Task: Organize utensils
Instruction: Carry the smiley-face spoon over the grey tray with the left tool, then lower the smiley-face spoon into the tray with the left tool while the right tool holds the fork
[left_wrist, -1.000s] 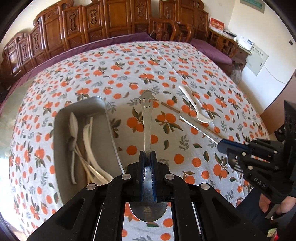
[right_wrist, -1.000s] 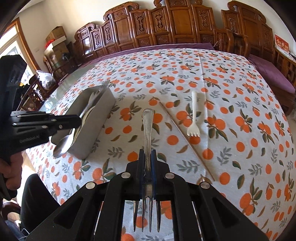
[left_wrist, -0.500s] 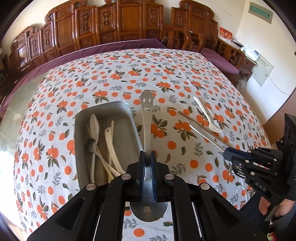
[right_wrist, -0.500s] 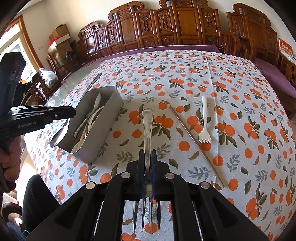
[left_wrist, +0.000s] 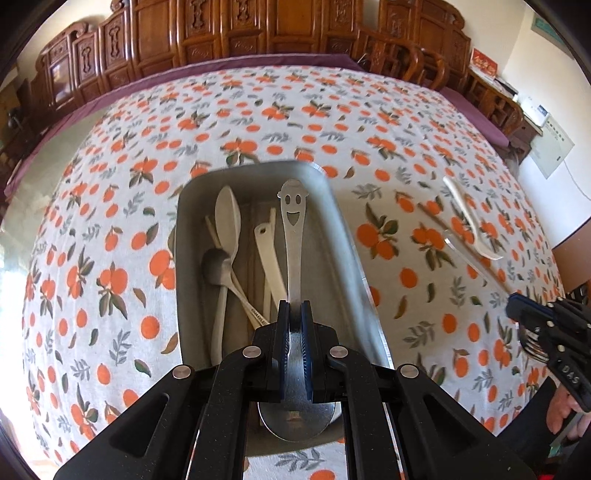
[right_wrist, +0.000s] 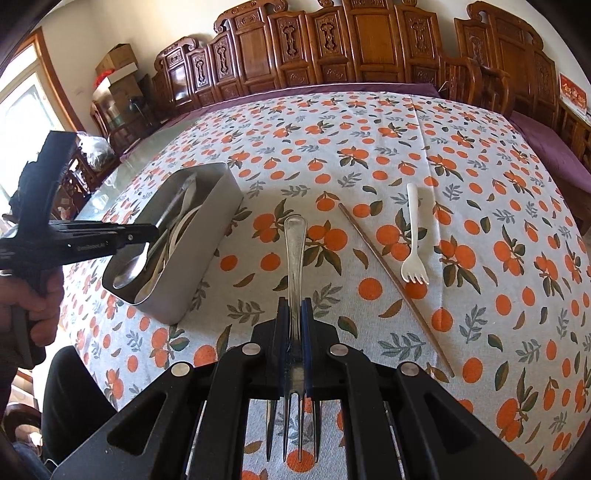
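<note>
Stainless steel is what we are handling on both sides. We are carrying a smiley-face spoon (left_wrist: 292, 236) in the left gripper (left_wrist: 294, 314), whose jaws are clamped on the neck just above the bowl, handle pointing forward. The spoon is hanging over the metal tray (left_wrist: 343, 236), not yet resting in it. We are counting at least 4 utensils lying lengthwise in the tray, among them a white plastic spoon (left_wrist: 227, 218) and a small dark spoon (left_wrist: 216, 267).

We are holding a metal fork (right_wrist: 294, 266) in the right gripper (right_wrist: 294, 314), jaws clenched on the shaft, tines toward the camera, above the orange-print tablecloth (right_wrist: 369, 155) and well apart from the tray. On the cloth, 1 white plastic fork (right_wrist: 413, 240) and 1 brown chopstick (right_wrist: 391, 277) are waiting, just beside each other.

Risks we are judging from this position:
1. Releasing while the spoon sits high is likely to make it bounce or land across the other handles.
2. The handle tip is reaching close to the far wall; pushing further forward could strike the rim and shift the tray.
3. Lowering steeply could jam the handle tip among the utensils underneath.
</note>
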